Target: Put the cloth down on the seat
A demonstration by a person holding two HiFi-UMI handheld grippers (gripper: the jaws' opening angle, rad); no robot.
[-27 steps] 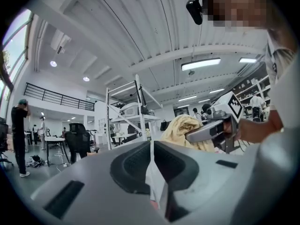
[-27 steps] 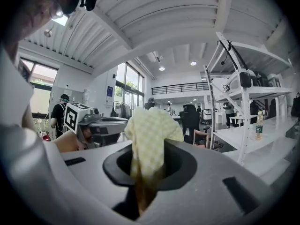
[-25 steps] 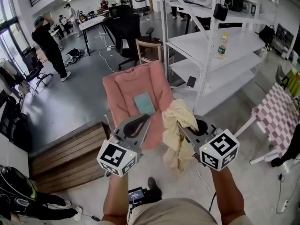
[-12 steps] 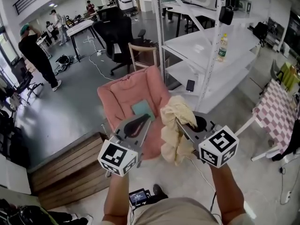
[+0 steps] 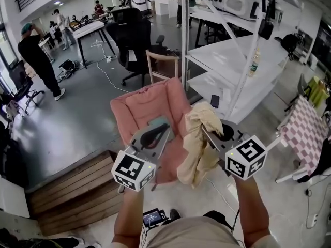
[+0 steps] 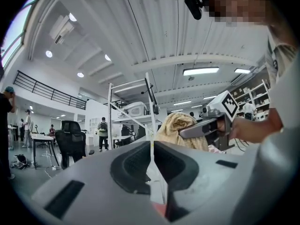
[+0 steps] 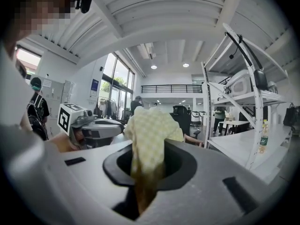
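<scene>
My right gripper [image 5: 204,129] pinched the cloth [image 5: 199,149], left gripper [image 5: 164,128] closed on nothing; pink seat [image 5: 137,110] ahead held a teal pad [image 5: 155,121].

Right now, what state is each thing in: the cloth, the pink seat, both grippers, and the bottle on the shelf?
cloth: bunched, hanging from the right gripper, not on the seat.
pink seat: bare apart from a teal pad.
teal pad: lying flat on the seat, partly hidden by the left gripper.
left gripper: jaws together, empty.
right gripper: shut on the cloth.
bottle: upright on the shelf.
</scene>
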